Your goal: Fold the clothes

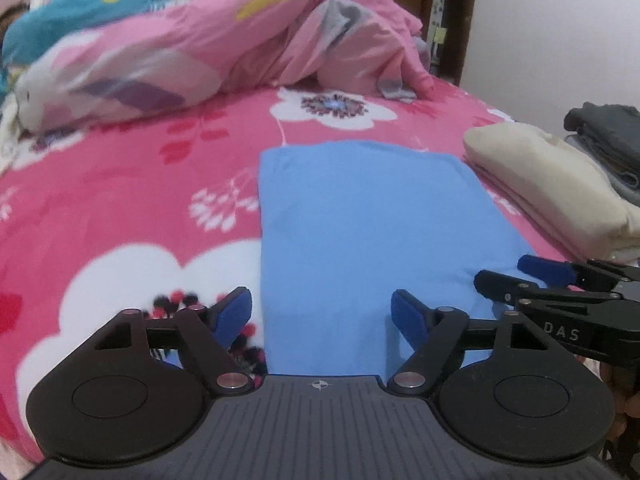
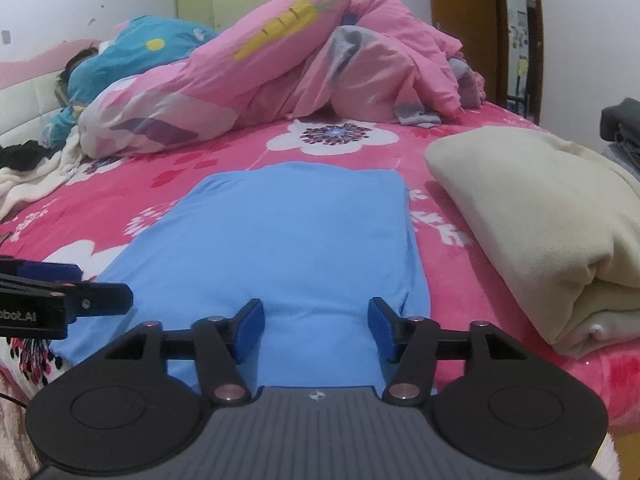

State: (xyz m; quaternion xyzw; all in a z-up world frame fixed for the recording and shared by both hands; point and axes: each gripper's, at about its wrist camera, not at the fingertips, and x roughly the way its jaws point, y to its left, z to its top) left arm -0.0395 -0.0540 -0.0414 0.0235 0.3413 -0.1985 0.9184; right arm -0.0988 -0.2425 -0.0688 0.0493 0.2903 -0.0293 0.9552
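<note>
A light blue garment (image 1: 360, 216) lies folded into a flat rectangle on the pink flowered bed sheet (image 1: 120, 184). My left gripper (image 1: 320, 314) hovers open at its near left edge, one blue pad over the sheet, the other over the cloth. In the right wrist view the same blue garment (image 2: 288, 224) stretches ahead, and my right gripper (image 2: 316, 320) stands open over its near right part, blue cloth showing between the pads. Each gripper shows in the other's view: the right gripper (image 1: 502, 270) from the right, the left gripper (image 2: 102, 282) from the left.
A folded cream garment (image 2: 540, 216) lies right of the blue one, with dark grey folded clothes (image 1: 612, 136) beyond it. A bunched pink quilt (image 2: 280, 64) crosses the back of the bed, a person under a teal cover (image 2: 140, 48) lies at far left, and a doorway (image 2: 520, 32) opens far right.
</note>
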